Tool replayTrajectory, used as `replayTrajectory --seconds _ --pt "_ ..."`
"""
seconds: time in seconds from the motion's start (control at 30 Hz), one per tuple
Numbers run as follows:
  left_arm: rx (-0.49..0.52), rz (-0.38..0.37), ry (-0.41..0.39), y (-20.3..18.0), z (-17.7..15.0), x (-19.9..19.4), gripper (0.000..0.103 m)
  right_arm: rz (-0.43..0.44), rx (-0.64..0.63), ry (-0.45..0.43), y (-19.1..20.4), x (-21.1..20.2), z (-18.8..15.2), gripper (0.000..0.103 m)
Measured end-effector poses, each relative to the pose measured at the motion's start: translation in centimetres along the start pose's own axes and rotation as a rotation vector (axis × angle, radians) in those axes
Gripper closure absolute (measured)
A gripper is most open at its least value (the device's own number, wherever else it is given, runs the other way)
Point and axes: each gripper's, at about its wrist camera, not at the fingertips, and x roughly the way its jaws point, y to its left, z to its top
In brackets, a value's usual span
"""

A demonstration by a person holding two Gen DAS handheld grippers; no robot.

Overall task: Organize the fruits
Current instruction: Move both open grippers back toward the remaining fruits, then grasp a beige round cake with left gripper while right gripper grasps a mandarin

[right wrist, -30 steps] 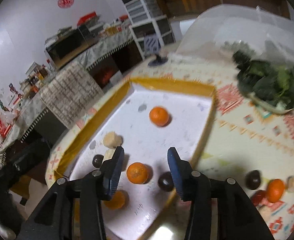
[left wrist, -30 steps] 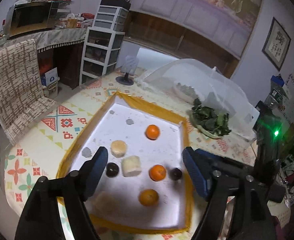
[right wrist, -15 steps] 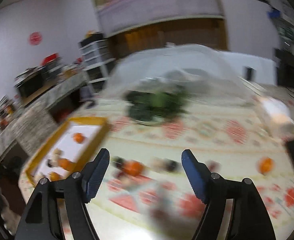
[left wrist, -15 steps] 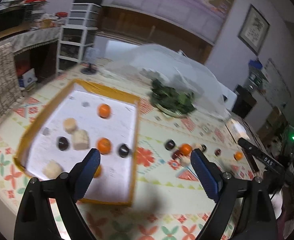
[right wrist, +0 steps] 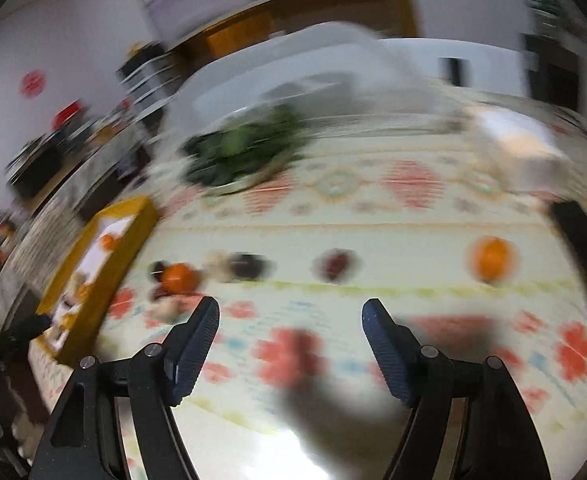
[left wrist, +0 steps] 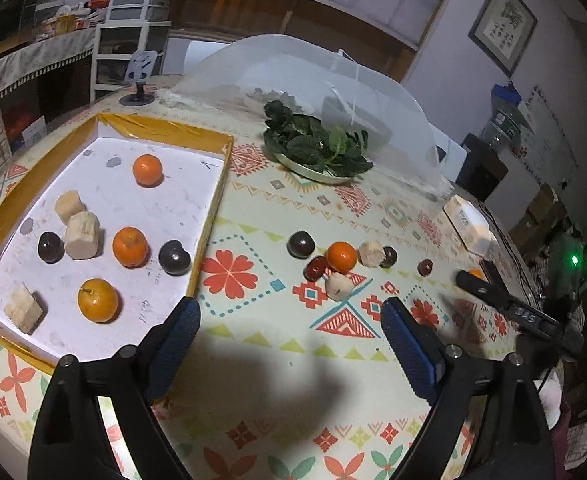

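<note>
**Loose fruit on the bench, both claws empty**

The left claw (left wrist: 289, 320) hangs spread wide over the patterned bench (left wrist: 253, 352), gripping nothing. The right claw (right wrist: 289, 320) is likewise released and empty; its view is smeared by motion blur, so fine detail there cannot be read.

The yellow-rimmed tray (left wrist: 209, 216) at the left already holds three oranges, two dark round fruits and several pale chunks. Outside it, near the bench's middle, lies a tight cluster: an orange (left wrist: 341, 256) touching a reddish-brown fruit (left wrist: 315, 269) and a pale chunk (left wrist: 370, 254), with a dark plum-like fruit (left wrist: 300, 244) just beside them and another pale piece (left wrist: 338, 286) in front. A lone orange (right wrist: 491, 260) sits well apart towards the right.

Judging by looks, the oranges are light, firm and round, so they would roll if nudged; gripping across the widest part with moderate pressure seems best. The dark fruits look smooth and glossy, probably slippery and easier to bruise. The pale chunks appear stiff with flat cut faces, which offer steadier purchase. Crowding in the cluster may make a clean entry awkward.
</note>
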Motion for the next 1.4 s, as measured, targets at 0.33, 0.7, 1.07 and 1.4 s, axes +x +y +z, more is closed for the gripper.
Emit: replayTrajectory --seconds 0.33,0.7,1.07,1.4 --pt "-0.020 0.020 -0.016 1.5 0.5 -0.5 0.012 -0.026 -0.172 0.163 9.4 12.2 4.3 0.059" --pt "-0.035 -0.016 0.010 2.8 0.2 0.2 0.012 -0.003 -0.192 0.234 6.9 6.7 -0.6 0.072" --pt "-0.010 -0.038 0.035 1.4 -0.6 1.1 0.012 0.002 -0.091 0.165 2.5 1.2 -2.9 0.071" --pt "0.011 -0.012 0.057 0.6 -0.9 2.1 0.012 0.115 -0.173 0.197 7.0 4.1 -4.7 0.058"
